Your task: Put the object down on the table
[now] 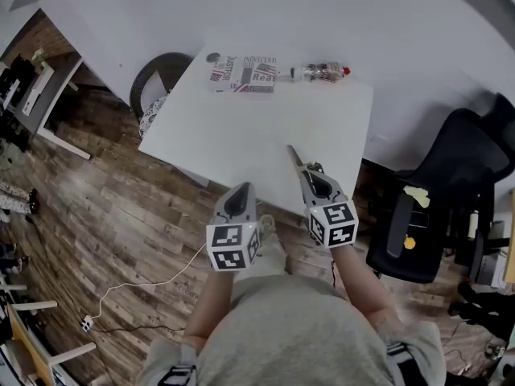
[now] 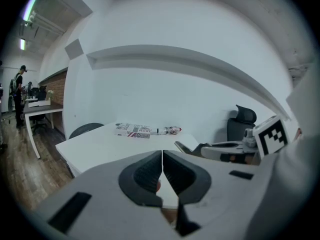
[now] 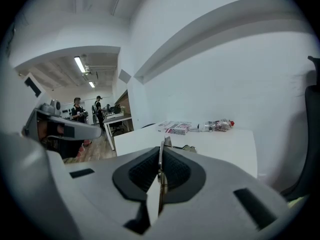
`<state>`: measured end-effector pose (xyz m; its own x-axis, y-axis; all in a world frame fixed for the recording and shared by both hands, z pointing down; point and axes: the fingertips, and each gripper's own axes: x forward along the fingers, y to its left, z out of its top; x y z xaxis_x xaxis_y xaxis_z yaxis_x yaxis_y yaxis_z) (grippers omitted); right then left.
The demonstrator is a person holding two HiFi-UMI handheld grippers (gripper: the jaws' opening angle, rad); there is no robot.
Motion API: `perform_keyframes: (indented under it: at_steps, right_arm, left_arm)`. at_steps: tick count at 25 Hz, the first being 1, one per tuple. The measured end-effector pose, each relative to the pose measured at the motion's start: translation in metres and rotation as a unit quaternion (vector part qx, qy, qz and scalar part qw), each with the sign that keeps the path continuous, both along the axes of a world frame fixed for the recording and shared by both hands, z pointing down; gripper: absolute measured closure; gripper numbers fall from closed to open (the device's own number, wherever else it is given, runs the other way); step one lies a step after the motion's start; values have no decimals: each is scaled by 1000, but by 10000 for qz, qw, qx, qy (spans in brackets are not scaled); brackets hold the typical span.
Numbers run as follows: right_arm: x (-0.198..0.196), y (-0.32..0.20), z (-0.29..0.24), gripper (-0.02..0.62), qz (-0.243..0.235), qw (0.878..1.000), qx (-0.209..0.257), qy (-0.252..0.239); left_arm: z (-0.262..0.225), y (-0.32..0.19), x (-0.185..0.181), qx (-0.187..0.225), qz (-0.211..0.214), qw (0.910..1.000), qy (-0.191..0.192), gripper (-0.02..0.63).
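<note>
A thin metal tool (image 1: 295, 158), like closed scissors, sticks forward from my right gripper (image 1: 309, 172), which is shut on it over the near right edge of the white table (image 1: 241, 135). In the right gripper view the blade (image 3: 161, 159) stands edge-on between the pads, its tip (image 3: 166, 142) just past them. My left gripper (image 1: 241, 188) hovers at the table's near edge, shut with nothing in it. The left gripper view shows its jaws (image 2: 162, 169) touching, and the right gripper (image 2: 200, 149) to the right with the tool's dark tip (image 2: 181, 147).
A printed box (image 1: 244, 73) and a clear bottle with a red cap (image 1: 322, 71) lie at the table's far edge. A black office chair (image 1: 451, 199) stands at the right, a round dark seat (image 1: 157, 79) at the far left corner. Wood floor lies to the left.
</note>
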<state>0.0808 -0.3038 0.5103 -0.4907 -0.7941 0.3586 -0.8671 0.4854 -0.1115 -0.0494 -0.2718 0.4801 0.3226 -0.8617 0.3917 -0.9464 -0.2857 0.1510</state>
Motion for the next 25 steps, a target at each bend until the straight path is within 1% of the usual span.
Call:
perform_keyframes:
  at_steps: [6,12,18,25]
  right_arm:
    - [-11,-45,28,581,4,9994,-304,187]
    - [-16,-76,54,580,-3,9976,-569,402]
    - [-18,-97,80,580,16,9949,-832,570]
    - [-20,-110,100,580,1,9920,-1038,722]
  left_arm:
    - [6,-32,-5,-103,106,9999,45,597]
    - [14,-53,-7,-203,150,9997,56,597]
    - [21,-68,-10,-317,171,9993,76,597]
    - [24,-82,-13,-357,172,9992,60,597]
